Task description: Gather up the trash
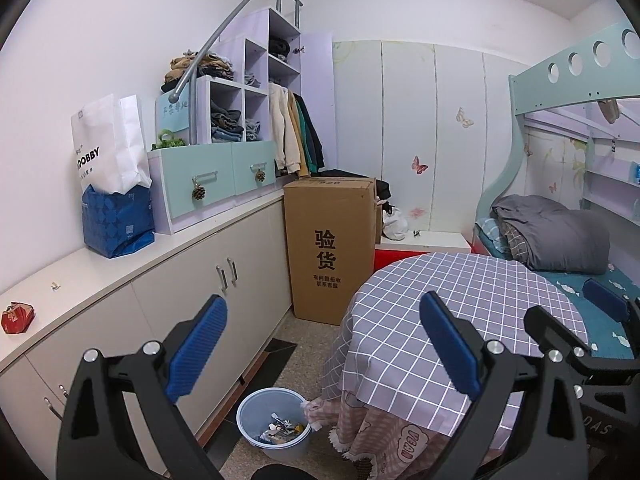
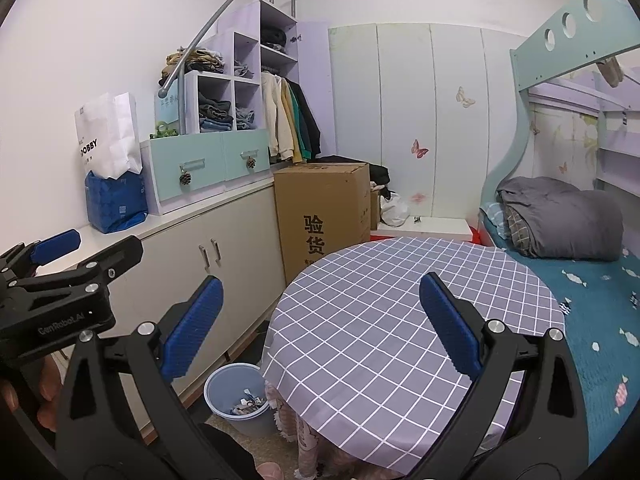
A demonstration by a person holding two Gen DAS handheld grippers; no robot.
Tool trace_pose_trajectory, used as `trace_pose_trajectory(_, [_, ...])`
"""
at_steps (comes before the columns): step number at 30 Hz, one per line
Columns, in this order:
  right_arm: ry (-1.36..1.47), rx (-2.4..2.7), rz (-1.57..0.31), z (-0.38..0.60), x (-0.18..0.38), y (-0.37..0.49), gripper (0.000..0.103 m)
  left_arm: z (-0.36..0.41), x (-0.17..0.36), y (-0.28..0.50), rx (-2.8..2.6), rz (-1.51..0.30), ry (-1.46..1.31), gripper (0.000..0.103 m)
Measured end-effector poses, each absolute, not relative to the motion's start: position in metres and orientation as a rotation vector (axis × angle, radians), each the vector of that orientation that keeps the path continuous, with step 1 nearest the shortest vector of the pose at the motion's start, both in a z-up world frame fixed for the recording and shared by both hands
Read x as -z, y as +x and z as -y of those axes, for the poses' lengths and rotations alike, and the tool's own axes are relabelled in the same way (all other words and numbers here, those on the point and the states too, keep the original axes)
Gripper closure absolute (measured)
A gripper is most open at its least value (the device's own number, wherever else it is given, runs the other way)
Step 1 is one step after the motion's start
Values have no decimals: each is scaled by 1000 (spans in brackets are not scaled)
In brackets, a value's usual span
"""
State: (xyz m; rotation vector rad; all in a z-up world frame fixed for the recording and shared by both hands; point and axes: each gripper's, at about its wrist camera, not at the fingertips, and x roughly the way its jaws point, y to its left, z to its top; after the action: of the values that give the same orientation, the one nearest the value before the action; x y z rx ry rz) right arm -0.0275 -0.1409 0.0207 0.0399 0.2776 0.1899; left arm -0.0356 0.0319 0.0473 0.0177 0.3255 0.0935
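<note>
One blue trash bin (image 1: 274, 420) stands on the floor just beside the round table (image 1: 460, 320), holding scraps. One red crumpled wrapper (image 1: 18, 317) lies on the cabinet top. Two grippers, left (image 1: 322, 354) and right (image 2: 320, 326), hold fingers spread, empty.

You see a checked tablecloth (image 2: 384, 300) at lower centre, cardboard box (image 1: 330, 248) mid-frame, white paper bag (image 1: 106, 144) at left, grey blanket (image 2: 560, 220) at right.

Left gripper (image 1: 324, 344) spread wide, holding nothing, above a round blue plastic bin (image 1: 273, 420) of scraps; crumpled red wrapper (image 1: 18, 317) on the white bench (image 1: 100, 272).
</note>
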Motion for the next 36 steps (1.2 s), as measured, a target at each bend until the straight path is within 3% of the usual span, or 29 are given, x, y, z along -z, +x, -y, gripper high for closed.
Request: trace_pose_trajectory(36, [50,-180,-287,142,-18,-29,7,-21,-46,-38,-69,-329,38,8])
